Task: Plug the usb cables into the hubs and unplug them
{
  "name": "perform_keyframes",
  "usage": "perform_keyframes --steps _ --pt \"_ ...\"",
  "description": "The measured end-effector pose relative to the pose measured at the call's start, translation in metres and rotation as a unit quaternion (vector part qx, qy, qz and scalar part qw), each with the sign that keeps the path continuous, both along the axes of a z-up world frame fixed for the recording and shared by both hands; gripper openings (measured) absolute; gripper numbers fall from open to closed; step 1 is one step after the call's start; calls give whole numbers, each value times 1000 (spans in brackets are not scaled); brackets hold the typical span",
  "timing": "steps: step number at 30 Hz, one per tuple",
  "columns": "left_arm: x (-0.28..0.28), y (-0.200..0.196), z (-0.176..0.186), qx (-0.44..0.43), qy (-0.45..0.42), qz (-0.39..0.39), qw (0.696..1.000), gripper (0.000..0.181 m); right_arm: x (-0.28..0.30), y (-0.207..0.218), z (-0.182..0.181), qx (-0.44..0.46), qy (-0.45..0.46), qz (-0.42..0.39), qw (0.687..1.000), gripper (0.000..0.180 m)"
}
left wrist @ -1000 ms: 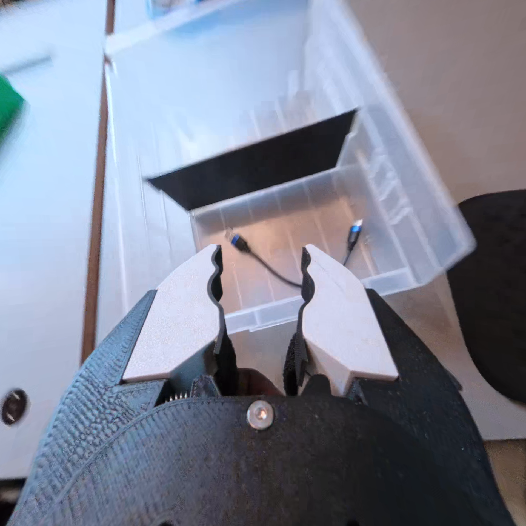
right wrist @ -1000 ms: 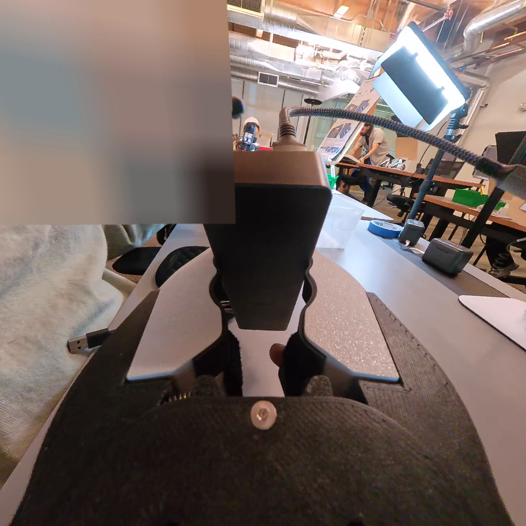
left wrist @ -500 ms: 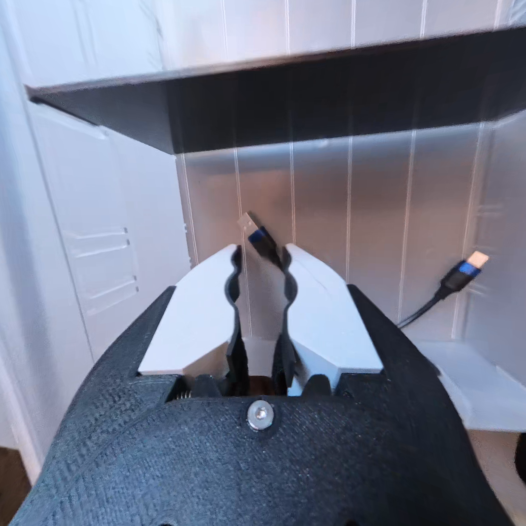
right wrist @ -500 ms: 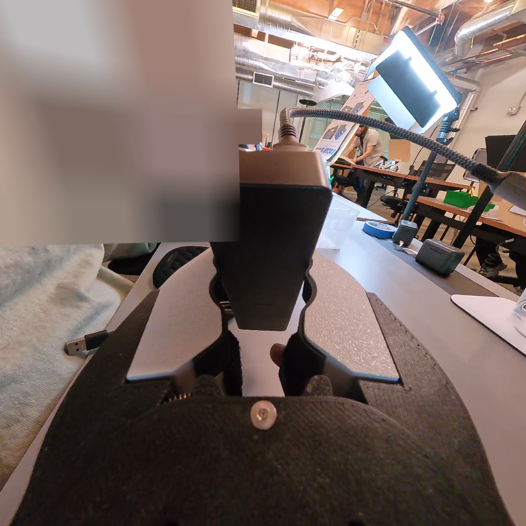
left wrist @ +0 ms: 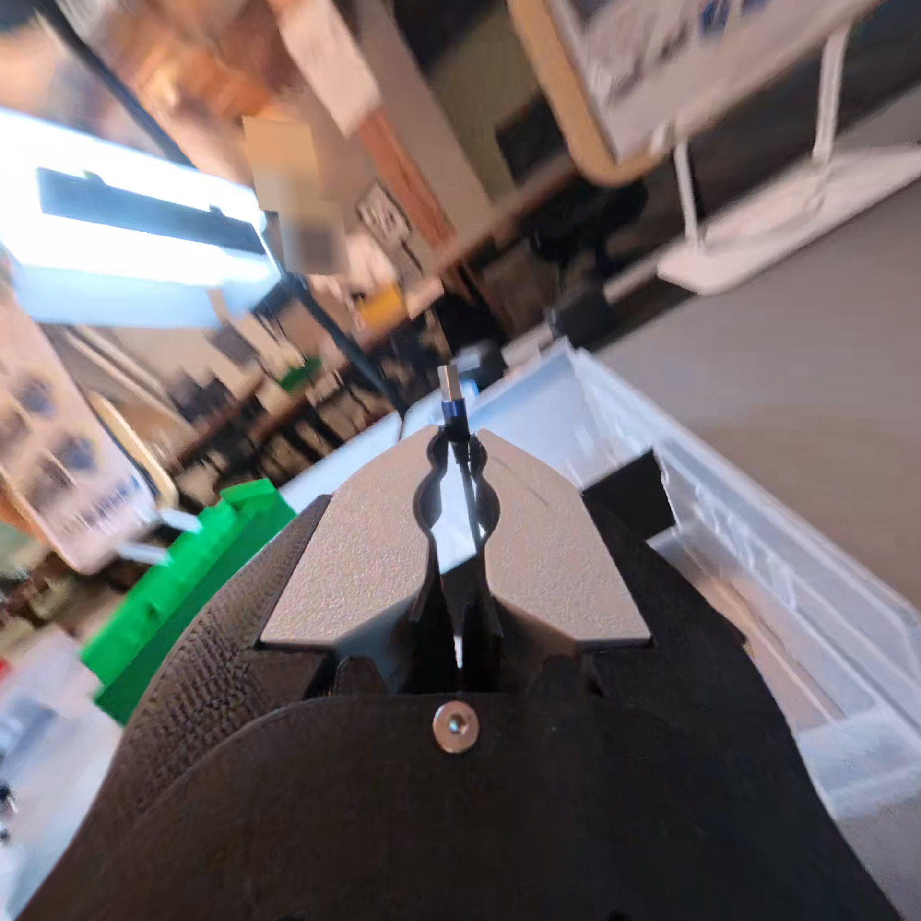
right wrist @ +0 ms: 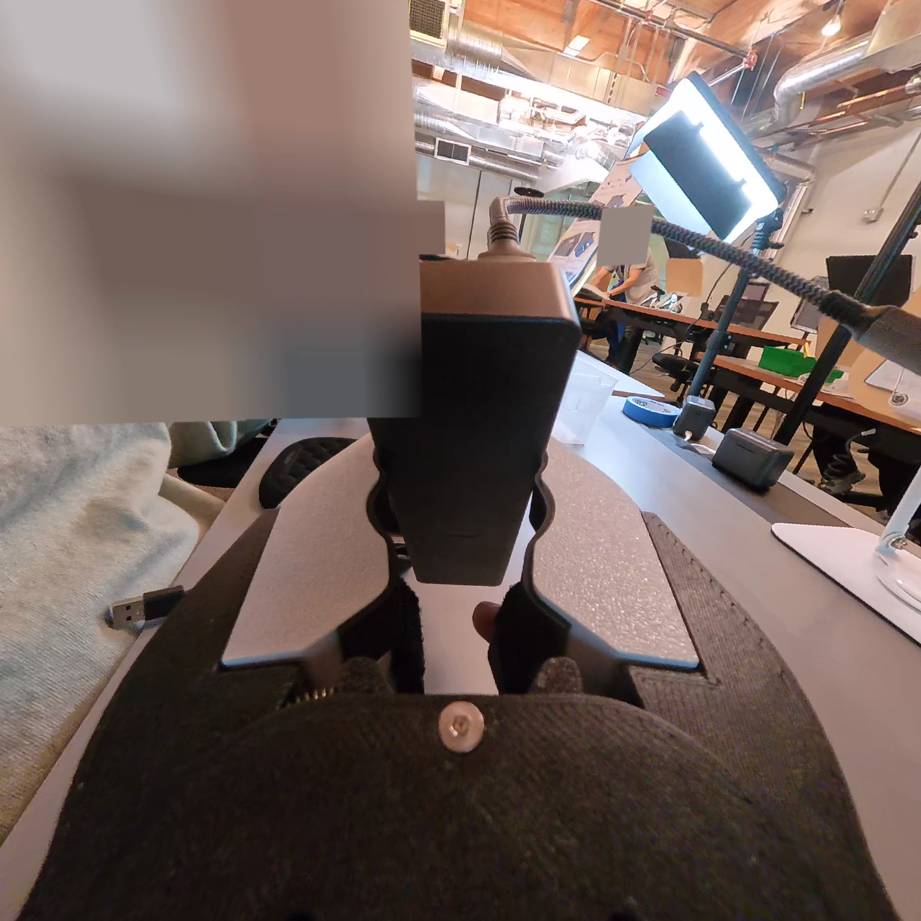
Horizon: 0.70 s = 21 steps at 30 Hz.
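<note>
Beyond the clear bin [left wrist: 737,503] the room smears with motion blur. The usb cable [left wrist: 467,491] vanishes between the left gripper's [left wrist: 453,438] fingers. The hub [right wrist: 478,423] hides its ports; its braided cord [right wrist: 747,259] runs off the right edge.

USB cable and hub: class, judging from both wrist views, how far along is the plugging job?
Done: the left gripper is shut on the USB cable, its metal plug pointing forward, above the clear bin. In hand: the right gripper is shut on the dark hub, held upright. Left: no plug is seen in the hub, so plugging and unplugging remain. Another plug lies loose.
</note>
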State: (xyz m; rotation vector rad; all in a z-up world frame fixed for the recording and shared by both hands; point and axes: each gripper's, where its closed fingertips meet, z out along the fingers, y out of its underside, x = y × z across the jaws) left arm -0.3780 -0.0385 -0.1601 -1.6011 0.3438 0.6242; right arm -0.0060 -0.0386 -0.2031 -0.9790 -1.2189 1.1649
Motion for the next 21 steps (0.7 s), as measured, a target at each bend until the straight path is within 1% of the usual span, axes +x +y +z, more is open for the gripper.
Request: perform_keyframes --steps 2,4,8,11,13,16,18,21 --pt "27 -9 30 78 60 -40 994 8 1 -1 2 1 7 2 1000 54" --pt "53 -18 47 131 108 -73 983 8 2 -2 3 4 9 3 1000 54" --pt "83 -30 64 165 181 -84 966 8 2 -1 3 2 10 2 1000 54" --pt "107 -31 71 159 231 -106 954 8 2 1 4 -7 17 2 1000 55" --pt "128 -28 69 141 285 -122 940 7 3 3 5 -11 21 0 1000 54" --pt "166 -19 56 99 362 -153 914 8 5 4 6 -16 25 1 1000 54" --pt "191 -15 47 78 387 -178 901 8 6 3 6 -16 26 2 1000 55" --pt "229 -15 34 69 413 -227 879 8 6 2 7 -11 27 4 1000 56"
